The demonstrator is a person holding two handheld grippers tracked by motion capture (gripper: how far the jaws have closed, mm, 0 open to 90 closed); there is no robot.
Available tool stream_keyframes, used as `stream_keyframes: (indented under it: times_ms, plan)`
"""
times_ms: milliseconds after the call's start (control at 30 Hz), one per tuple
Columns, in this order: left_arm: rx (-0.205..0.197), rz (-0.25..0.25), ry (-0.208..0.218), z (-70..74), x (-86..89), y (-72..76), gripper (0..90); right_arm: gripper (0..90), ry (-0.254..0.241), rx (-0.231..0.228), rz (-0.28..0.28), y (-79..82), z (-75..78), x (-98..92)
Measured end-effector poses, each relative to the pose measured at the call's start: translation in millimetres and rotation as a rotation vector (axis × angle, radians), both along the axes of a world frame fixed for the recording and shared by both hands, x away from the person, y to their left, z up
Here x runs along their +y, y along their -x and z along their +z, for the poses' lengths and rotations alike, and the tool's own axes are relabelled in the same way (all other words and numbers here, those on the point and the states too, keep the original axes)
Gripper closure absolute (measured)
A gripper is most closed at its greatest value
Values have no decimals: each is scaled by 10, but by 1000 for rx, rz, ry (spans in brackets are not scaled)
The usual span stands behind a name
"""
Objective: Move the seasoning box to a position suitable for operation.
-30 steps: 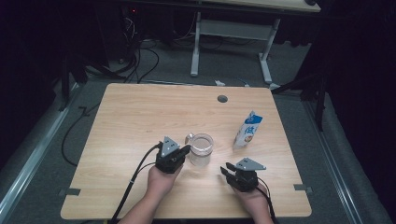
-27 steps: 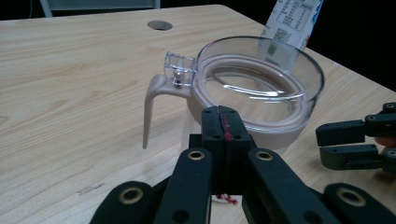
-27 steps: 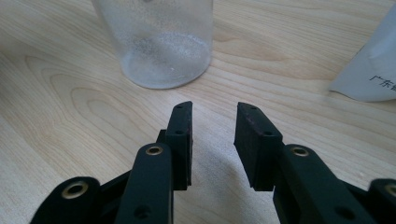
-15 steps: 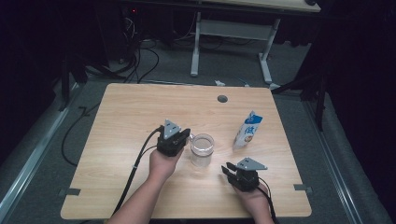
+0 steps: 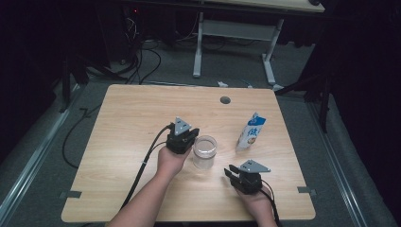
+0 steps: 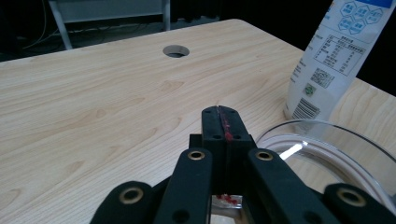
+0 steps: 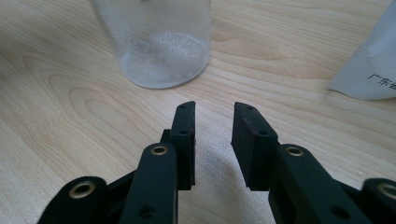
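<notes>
Pale wood tabletop [image 5: 127, 142] carries a clear glass jar [image 5: 204, 151] near its middle, open at the top, with only a thin whitish film low on its wall; we cannot tell what that is. Well to its right a blue-and-white milk carton [image 5: 251, 132] stands upright. We keep our left gripper [image 5: 185, 137] clenched with nothing between its jaws, just beside the jar's rim. Our right gripper [image 5: 232, 171] sits nearer us, jaws parted around nothing, having just been narrowing

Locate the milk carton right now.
In the high view the milk carton stands upright on the right half of the table, just right of the clear glass jar and beyond the right gripper.
</notes>
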State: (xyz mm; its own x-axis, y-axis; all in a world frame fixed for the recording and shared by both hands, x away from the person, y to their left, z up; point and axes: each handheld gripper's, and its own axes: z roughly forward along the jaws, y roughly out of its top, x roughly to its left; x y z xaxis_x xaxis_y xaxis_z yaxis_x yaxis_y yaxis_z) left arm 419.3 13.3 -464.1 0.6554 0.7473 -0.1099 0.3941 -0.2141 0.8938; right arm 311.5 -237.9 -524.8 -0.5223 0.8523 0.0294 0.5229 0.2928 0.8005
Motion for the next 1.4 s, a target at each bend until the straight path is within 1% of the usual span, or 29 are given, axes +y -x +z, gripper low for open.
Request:
stream_keyframes:
  times_ms: [133,233,433,533,567,600,633,700,733,767,800,867,900,967,1000,1033,1067,1100,1133,1167,1200,1233,1267,1333,1367,1400]
  plan:
    - [-2,-6,-3,-17,-10,40,900,701,4,-1,3,-1,-6,6]
    - [-3,-2,0,-21,3,65,900,702,3,-2,3,1,-4,5]
    - [-9,9,-9,-32,63,191,900,702,2,1,7,-1,-13,10]
    - [-20,22,-10,-42,108,287,900,702,1,5,9,4,-11,23]
    - [-20,22,-10,-42,108,287,900,702,1,5,9,4,-11,23]
    - [-29,49,-3,-33,156,324,900,705,1,-1,13,2,-15,31]
    - [-29,49,-3,-33,156,324,900,715,0,3,14,5,-15,39]
    - [-43,74,3,-28,239,366,900,723,2,3,17,10,-13,45]
    - [-54,102,4,-42,350,414,900,764,8,-15,19,17,-9,60]
    - [-54,102,4,-42,350,414,900,764,8,-15,19,17,-9,60]
    - [-61,124,-11,-69,492,466,900,832,11,-33,17,20,0,80]
    - [-56,139,-21,-103,636,520,900,900,10,-55,5,10,17,107]
    - [-56,139,-21,-103,636,520,900,900,10,-55,5,10,17,107]
    - [-54,156,-33,-134,791,583,900,900,17,-76,-16,-41,33,170]
    - [-45,162,-34,-161,886,621,890,900,16,-88,-42,-108,41,214]
    - [-45,162,-34,-161,886,621,880,900,16,-88,-42,-108,41,214]
    - [-36,163,-37,-181,941,641,865,899,11,-90,-68,-193,41,263]
    - [-29,163,-39,-192,971,651,865,899,11,-90,-68,-193,41,263]
    - [-22,164,-43,-207,1016,665,844,895,20,-98,-75,-253,38,318]
    - [-12,162,-45,-217,1038,673,844,895,20,-98,-75,-253,38,318]
    - [-13,172,-80,-239,1081,693,812,894,13,-101,-78,-279,39,348]
    - [-13,172,-80,-239,1081,693,791,894,13,-101,-78,-279,39,348]
    - [-5,165,-85,-251,1104,699,791,894,16,-100,-78,-286,38,369]
    - [4,160,-80,-265,1133,712,757,894,26,-95,-61,-302,33,415]
    - [8,154,-71,-272,1149,721,742,896,27,-95,-60,-302,34,436]
    - [21,144,-49,-287,1166,738,710,898,37,-98,-58,-302,39,480]
